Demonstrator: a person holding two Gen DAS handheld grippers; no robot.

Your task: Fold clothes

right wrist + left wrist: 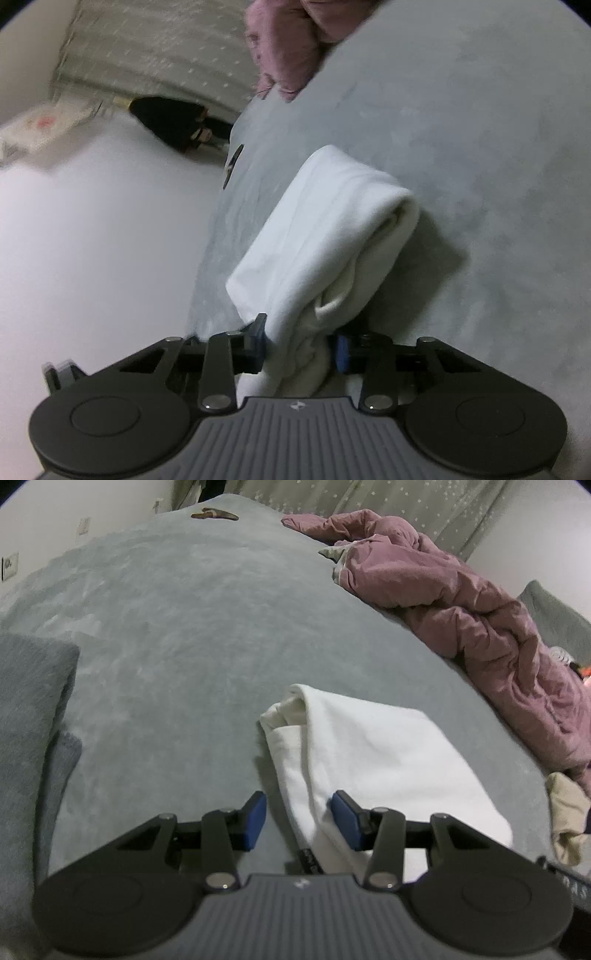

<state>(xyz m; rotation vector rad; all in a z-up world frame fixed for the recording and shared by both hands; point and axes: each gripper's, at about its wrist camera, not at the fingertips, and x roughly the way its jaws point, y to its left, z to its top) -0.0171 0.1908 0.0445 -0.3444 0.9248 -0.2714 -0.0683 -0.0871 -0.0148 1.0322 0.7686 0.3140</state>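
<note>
A folded white garment (369, 753) lies on the grey bed cover (184, 627) near its front right corner. My left gripper (301, 821) straddles the garment's near left edge. Its right pad touches the cloth, while bare bed cover shows between the cloth and the left pad, so its jaws stand open. In the right wrist view the same white garment (332, 221) rises as a rolled fold from the bed's edge. My right gripper (300, 347) is shut on its bunched near end, the cloth pinched between both blue pads.
A crumpled pink quilt (461, 602) runs along the bed's right side. A grey knitted garment (29, 701) lies at the left, and a beige cloth (569, 823) at the right. Beyond the bed edge are pale floor (92, 240) and a black shoe-like thing (170, 118).
</note>
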